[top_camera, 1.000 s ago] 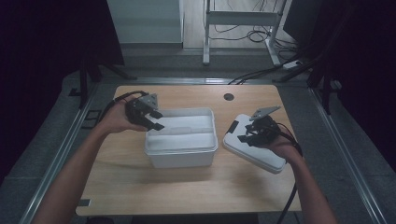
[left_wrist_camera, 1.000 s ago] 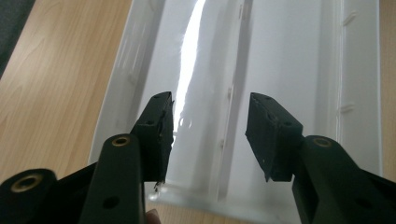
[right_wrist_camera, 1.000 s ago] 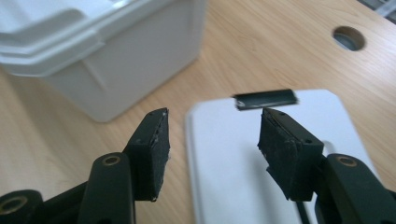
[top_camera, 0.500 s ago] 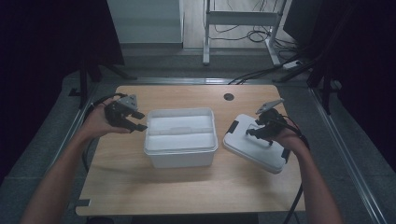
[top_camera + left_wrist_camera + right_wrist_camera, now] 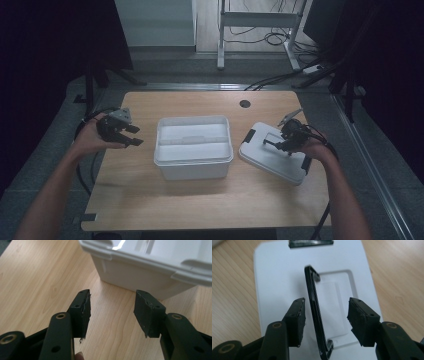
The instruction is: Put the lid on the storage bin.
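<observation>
While the high view blurs the right gripper [image 5: 280,141], its own view shows spread jaws straddling the lid's [image 5: 274,277] raised handle [image 5: 315,312], left gripper [image 5: 111,313] spread, bare, beside the box [image 5: 150,272] near the table's [image 5: 150,200] left edge.

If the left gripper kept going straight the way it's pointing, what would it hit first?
Most likely the white box: the open left gripper points across bare table at its near side wall. Depth is hard to judge.

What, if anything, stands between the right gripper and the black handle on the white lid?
Nothing visible. The right gripper is open with its jaws on either side of the raised black handle of the lid, not yet closed on it.
</observation>
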### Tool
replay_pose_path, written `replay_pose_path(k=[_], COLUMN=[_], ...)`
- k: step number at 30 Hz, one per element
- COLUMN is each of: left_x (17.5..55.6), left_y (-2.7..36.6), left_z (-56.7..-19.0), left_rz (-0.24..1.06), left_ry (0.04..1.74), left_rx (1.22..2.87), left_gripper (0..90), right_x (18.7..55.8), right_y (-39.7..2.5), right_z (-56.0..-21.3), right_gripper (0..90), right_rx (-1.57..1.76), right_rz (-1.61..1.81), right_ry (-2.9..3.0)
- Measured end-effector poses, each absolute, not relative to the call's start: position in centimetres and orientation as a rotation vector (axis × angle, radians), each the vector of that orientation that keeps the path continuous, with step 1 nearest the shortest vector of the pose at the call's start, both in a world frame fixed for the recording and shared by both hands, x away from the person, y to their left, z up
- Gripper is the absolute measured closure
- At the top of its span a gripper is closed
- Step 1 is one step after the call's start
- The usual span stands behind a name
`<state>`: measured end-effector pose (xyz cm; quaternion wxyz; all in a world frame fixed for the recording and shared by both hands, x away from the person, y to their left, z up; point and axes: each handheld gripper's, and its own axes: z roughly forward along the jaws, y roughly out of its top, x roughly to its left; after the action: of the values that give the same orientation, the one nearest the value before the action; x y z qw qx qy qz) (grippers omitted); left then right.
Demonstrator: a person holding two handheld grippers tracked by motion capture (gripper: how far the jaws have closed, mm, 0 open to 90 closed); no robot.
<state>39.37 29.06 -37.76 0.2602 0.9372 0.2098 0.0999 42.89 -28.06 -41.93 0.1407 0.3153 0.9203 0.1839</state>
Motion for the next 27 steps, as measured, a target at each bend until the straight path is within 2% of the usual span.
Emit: replay_pose_path(k=[5, 11, 16, 23, 27], left_x=[39.3, 39.5, 39.4, 39.4, 39.5], left_y=[29.7, 30.3, 30.7, 30.8, 30.8], left_z=[-38.5, -39.6, -40.2, -40.9, -41.3], left_rz=[0.261, 0.237, 0.225, 0.209, 0.202], left_ry=[0.585, 0.635, 0.655, 0.657, 0.660], left_rx=[2.541, 2.522, 2.530, 2.539, 2.543], left_gripper=[47.7, 47.6, 47.7, 47.7, 47.7], right_x=[43.2, 43.6, 43.9, 43.6, 42.9], right_y=[-28.0, -27.2, -26.9, -27.2, -27.7], right_z=[-43.0, -43.6, -44.0, -43.6, -41.8], right_gripper=[52.2, 62.6, 80.7, 83.6, 83.8], right_rx=[0.896, 0.854, 0.827, 0.741, 0.702], right_rz=[0.463, 0.413, 0.375, 0.382, 0.408], right_ry=[2.698, 2.728, 2.745, 2.751, 2.724])
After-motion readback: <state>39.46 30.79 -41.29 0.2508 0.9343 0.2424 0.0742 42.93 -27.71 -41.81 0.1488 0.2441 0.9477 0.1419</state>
